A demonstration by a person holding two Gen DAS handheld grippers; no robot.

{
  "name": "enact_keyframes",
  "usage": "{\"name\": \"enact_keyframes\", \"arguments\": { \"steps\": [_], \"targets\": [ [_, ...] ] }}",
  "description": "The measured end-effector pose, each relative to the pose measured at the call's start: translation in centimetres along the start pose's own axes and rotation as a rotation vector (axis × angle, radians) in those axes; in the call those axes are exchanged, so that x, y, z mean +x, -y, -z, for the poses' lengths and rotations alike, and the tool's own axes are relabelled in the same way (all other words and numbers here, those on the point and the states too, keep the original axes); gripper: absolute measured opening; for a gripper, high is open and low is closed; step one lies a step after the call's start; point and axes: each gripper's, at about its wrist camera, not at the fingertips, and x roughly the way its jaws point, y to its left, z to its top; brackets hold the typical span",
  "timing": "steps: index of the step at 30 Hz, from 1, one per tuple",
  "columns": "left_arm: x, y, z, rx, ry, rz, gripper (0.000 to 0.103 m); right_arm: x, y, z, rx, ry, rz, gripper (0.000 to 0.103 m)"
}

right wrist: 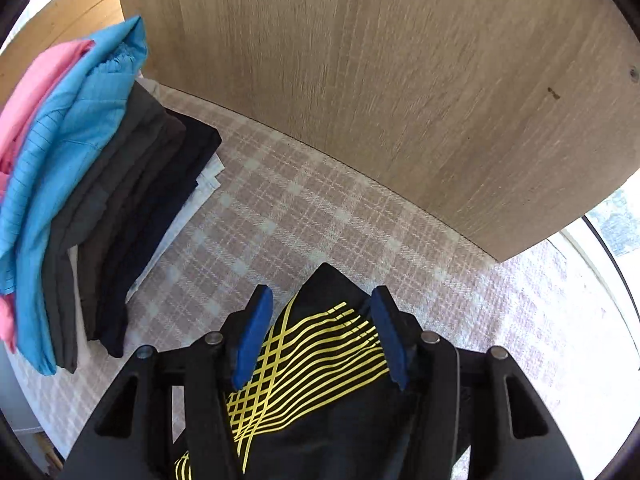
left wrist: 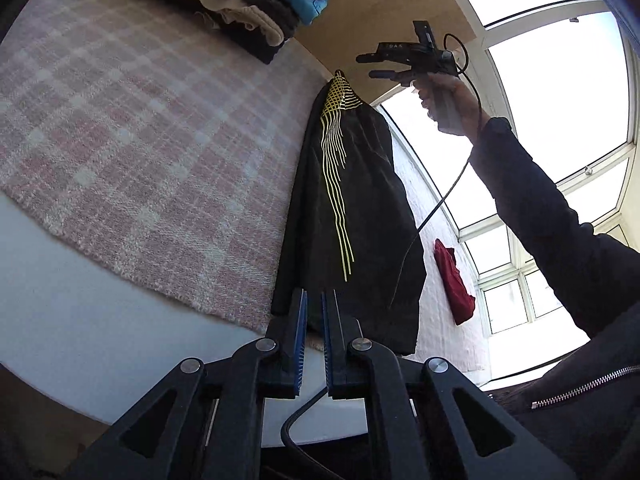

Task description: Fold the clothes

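Left wrist view: the left gripper [left wrist: 315, 312] pinches the near hem of the black garment [left wrist: 356, 208] lying on the checked blanket [left wrist: 140, 140]. Right wrist view: the right gripper [right wrist: 320, 332] stands open, garment corner lying loose between its pads, beside the folded stack [right wrist: 92, 208].

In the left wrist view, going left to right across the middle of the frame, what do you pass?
Pink plaid blanket → black garment with yellow lines → red cloth on the white ledge → dark sleeve of the person's right arm → window panes.
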Motion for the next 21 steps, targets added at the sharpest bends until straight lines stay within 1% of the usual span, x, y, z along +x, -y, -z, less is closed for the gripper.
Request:
{"name": "enact_keyframes", "arguments": {
  "steps": [1, 2, 3, 4, 5, 8, 11, 13, 14, 15, 17, 18, 20, 21],
  "targets": [
    [-0.5, 0.3, -0.4, 0.013, 0.0, 0.006, 0.006, -1.2, 0.0, 1.1, 0.0, 0.024, -0.02, 0.051],
    [-0.5, 0.9, -0.9, 0.044, -0.011, 0.016, 0.007, -2.3, 0.0, 2.2, 0.0, 0.047, -0.04, 0.047],
    [0.0, 1.7, -1.4, 0.085, -0.031, 0.023, 0.008, -2.9, -0.1, 3.4, 0.0, 0.047, -0.073, 0.032],
    [0.4, 2.4, -1.9, 0.126, -0.051, 0.028, 0.013, -3.1, -0.4, 5.0, -0.005, 0.029, -0.112, 0.021],
    [1.1, 3.1, -2.2, 0.165, -0.071, 0.024, 0.014, -3.2, -0.6, 6.9, -0.013, 0.009, -0.142, 0.021],
    [3.6, 4.2, -2.8, 0.241, -0.15, 0.013, 0.014, -2.8, -2.6, 12.9, -0.032, -0.022, -0.177, 0.021],
    [6.0, 4.3, -2.8, 0.311, -0.23, -0.071, 0.014, -2.0, -4.6, 17.7, -0.042, -0.06, -0.218, 0.021],
    [7.2, 3.5, -2.6, 0.326, -0.283, -0.136, 0.014, -1.4, -6.2, 19.6, -0.071, -0.072, -0.228, 0.021],
    [7.5, 3.1, -2.6, 0.333, -0.304, -0.163, 0.012, -1.1, -7.2, 20.3, -0.092, -0.078, -0.219, 0.021],
    [7.3, 2.9, -2.7, 0.338, -0.305, -0.168, 0.011, -0.7, -7.9, 20.6, -0.105, -0.083, -0.216, 0.021],
    [6.5, 2.8, -3.1, 0.35, -0.301, -0.197, 0.011, -0.9, -8.3, 21.0, -0.097, -0.073, -0.248, 0.023],
    [5.8, 3.0, -3.3, 0.356, -0.288, -0.208, 0.011, -1.7, -7.8, 21.1, -0.068, -0.067, -0.274, 0.023],
    [4.3, 3.2, -3.7, 0.342, -0.267, -0.187, 0.014, -4.5, -5.8, 22.3, 0.004, -0.01, -0.293, 0.025],
    [3.7, 3.4, -3.8, 0.328, -0.261, -0.172, 0.016, -6.2, -4.6, 23.5, 0.037, 0.03, -0.276, 0.034]
  ]
}}
